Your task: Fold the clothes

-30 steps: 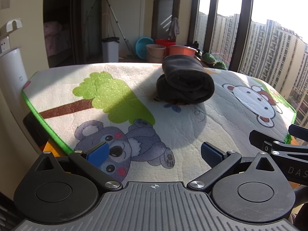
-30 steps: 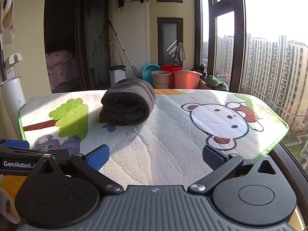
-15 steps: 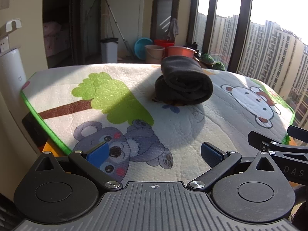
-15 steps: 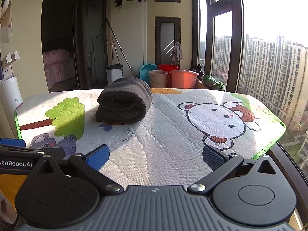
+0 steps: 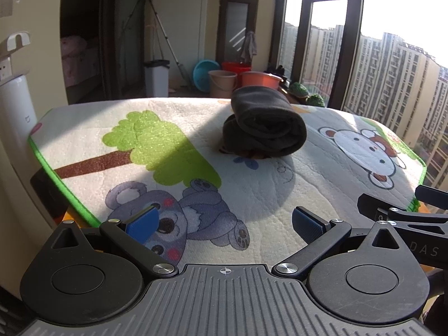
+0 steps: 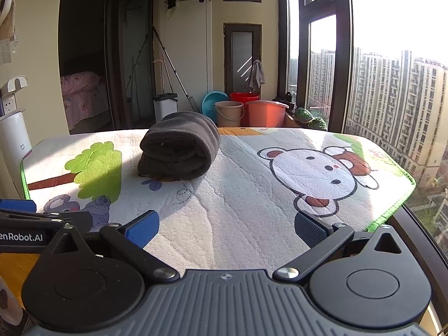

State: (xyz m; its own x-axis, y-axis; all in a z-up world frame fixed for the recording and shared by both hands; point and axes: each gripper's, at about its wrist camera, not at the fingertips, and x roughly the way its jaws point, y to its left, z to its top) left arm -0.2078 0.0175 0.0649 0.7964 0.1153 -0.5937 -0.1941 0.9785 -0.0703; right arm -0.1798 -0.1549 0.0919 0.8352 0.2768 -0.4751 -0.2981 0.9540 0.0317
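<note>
Left gripper (image 5: 224, 222): I see its jaws spread wide with nothing between them; it hangs over the near edge of the mat, well apart from the garment.
Right gripper (image 6: 226, 228): I see it wide open too and holding nothing, also at the near edge.
Garment: a dark grey folded garment (image 5: 264, 128) lies as a thick bundle on the far half of the cartoon play mat (image 5: 260, 196), between the green tree print (image 5: 156, 145) and the white bear print (image 6: 310, 173).
Writing: in the right wrist view I read "enRobot.AI" (image 6: 21, 237) on the body of the other gripper, first letter cut off; in the left wrist view I read "DAS" (image 5: 422, 250) on the other gripper's side.
Brand mark: a small logo (image 6: 23, 147) sits on the white cylinder appliance (image 6: 14, 137) at left; I cannot read it surely.
Background: plastic buckets (image 6: 246, 109) and a blue basin (image 6: 214, 100) stand behind the table, near the window.
</note>
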